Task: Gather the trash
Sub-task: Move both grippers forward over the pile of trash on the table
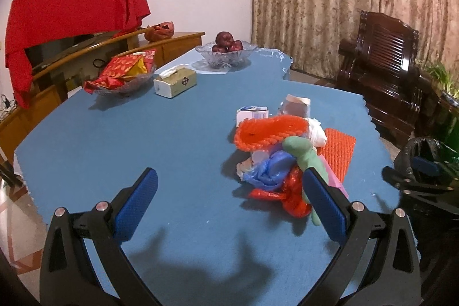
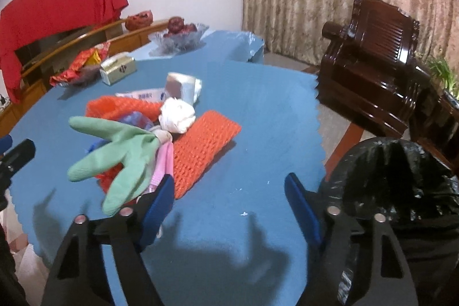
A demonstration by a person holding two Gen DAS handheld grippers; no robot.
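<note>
A heap of trash lies on the blue table (image 1: 114, 139): a green rubber glove (image 2: 120, 151), orange foam netting (image 2: 200, 145), a white crumpled wad (image 2: 176, 118), blue and red plastic bags (image 1: 269, 171), a small white box (image 1: 252, 113) and a torn carton (image 2: 182, 88). My left gripper (image 1: 229, 200) is open and empty, its right finger beside the heap. My right gripper (image 2: 229, 208) is open and empty, right of the heap, over bare cloth. A black-lined trash bin (image 2: 396, 179) stands by the table's right edge.
At the far side stand a tissue box (image 1: 175, 82), a glass dish of red snack packets (image 1: 123, 76) and a glass bowl of apples (image 1: 226, 50). A dark wooden armchair (image 2: 370, 65) stands right of the table; a wooden sideboard (image 1: 86, 59) at left.
</note>
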